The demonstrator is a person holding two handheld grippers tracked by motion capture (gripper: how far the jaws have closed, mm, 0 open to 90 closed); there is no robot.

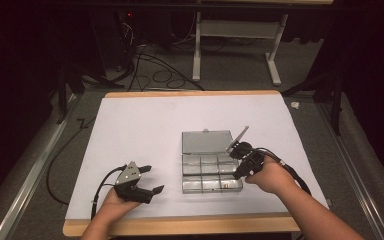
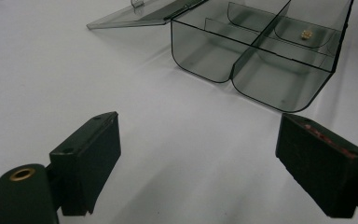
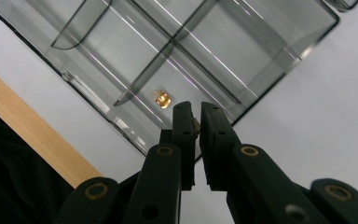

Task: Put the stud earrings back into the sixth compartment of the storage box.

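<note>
**Two grippers, one clear compartment box, one brass piece in the tray**

One smoke-grey, transparent plastic organiser box (image 1: 211, 170) sits on the white sheet (image 1: 145, 125) that covers the wooden-edged table (image 1: 180, 226), right of centre and toward my near edge. Its walls are thin, glossy and rounded at the corners, with straight and curved dividers inside. I count about six compartments in the high view, two rows of three, though the far ones are hard to separate. Its flat lid (image 1: 207, 142) is folded open and lies on the sheet on the far side. The tray's long axis runs left to right across the table.

One small gold-coloured metal piece (image 3: 162, 99), shiny and rounded, lies on the floor of a compartment near the tray's near wall. I see it again in the left gripper view (image 2: 306, 33), in a far compartment.

My right gripper (image 3: 195, 122) is just over the tray's near right corner. Its matte black jaws are almost together, and a small pale bit shows pinched between their tips; I cannot tell what it is.

My left gripper (image 1: 148, 179) hangs over bare sheet, well apart from the box on its left, jaws spread wide with nothing between them.
</note>
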